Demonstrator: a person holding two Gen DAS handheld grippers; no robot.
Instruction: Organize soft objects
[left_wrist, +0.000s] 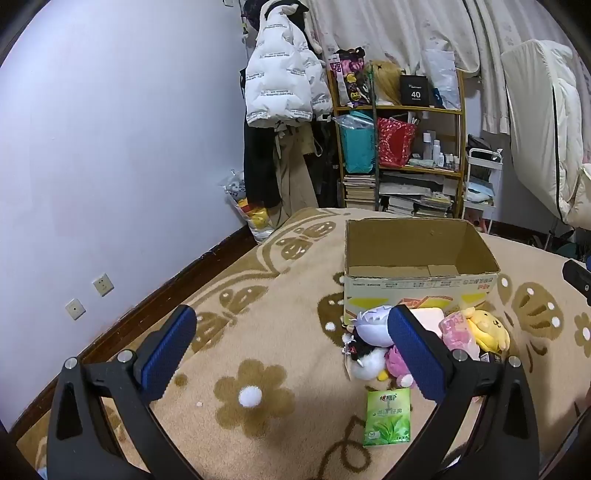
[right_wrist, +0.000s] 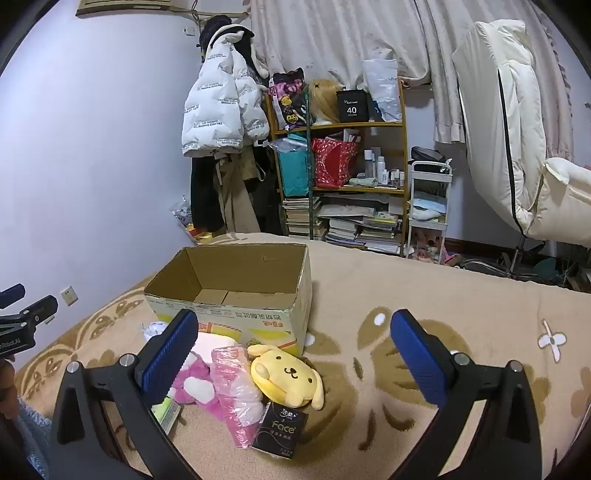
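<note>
Toys (right_wrist: 258, 380) heaped lower centre of right view, on bed (right_wrist: 369, 280), before empty box (right_wrist: 236, 284). Left tool (left_wrist: 291, 350) and right tool (right_wrist: 295, 354): wide, holding nothing. Advice: pinch yellow plush (right_wrist: 286, 373) first; topmost, least tangled.

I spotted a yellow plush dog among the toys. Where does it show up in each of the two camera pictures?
Left wrist view: the yellow plush dog lies at right of centre, just in front of the cardboard box's right corner, beyond the right blue finger.
Right wrist view: the dog lies low at centre, between the two fingers, near the box's right front corner.
Shared landmark: the open cardboard box.
</note>
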